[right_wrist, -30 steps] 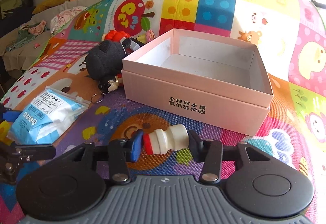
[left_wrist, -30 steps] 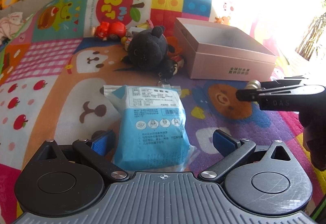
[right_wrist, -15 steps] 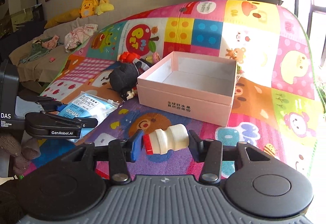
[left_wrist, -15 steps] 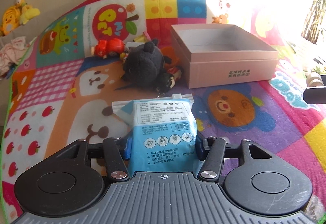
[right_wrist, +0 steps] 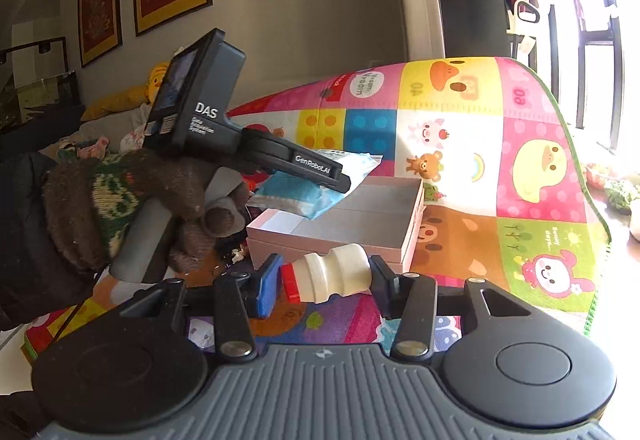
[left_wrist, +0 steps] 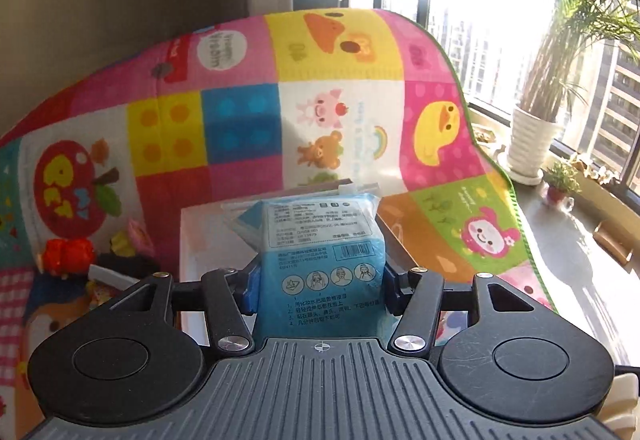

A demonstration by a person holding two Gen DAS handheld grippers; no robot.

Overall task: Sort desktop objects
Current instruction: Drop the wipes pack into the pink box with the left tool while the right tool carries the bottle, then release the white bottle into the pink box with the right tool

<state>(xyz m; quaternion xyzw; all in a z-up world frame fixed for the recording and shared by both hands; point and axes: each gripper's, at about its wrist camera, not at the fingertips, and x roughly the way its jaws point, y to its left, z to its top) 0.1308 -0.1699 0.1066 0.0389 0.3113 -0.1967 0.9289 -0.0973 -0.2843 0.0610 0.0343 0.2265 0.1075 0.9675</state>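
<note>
My left tongs (left_wrist: 318, 286) pinch a flat blue-and-white plastic packet (left_wrist: 320, 260) with printed text and small face icons, its sides pressed between the two blue pads. The packet sticks out forward from the tongs and is lifted above the open pale pink cardboard box (left_wrist: 200, 240). From the right wrist view, the same packet (right_wrist: 320, 184) hangs tilted over the near left part of the box (right_wrist: 360, 216), clear of its floor. My left hand (right_wrist: 120, 208), in a brown knitted glove with a green and cream pattern, grips the grey handle of the left tool just left of the box.

My right tongs (right_wrist: 324, 280) are clamped on a small cream-white plastic bottle with a red cap (right_wrist: 332, 278). The bottle lies sideways between the pads, red cap against the blue left pad, base against the right one. It is held in the air in front of the box's near wall, not inside it.

The box stands on a colourful cartoon-patterned play mat (right_wrist: 520, 168) that covers the surface. To the left of the box lie a red toy (left_wrist: 66, 254) and some small mixed items too blurred to identify. A white pot with a tall green plant (left_wrist: 532, 144) stands by the bright window.
</note>
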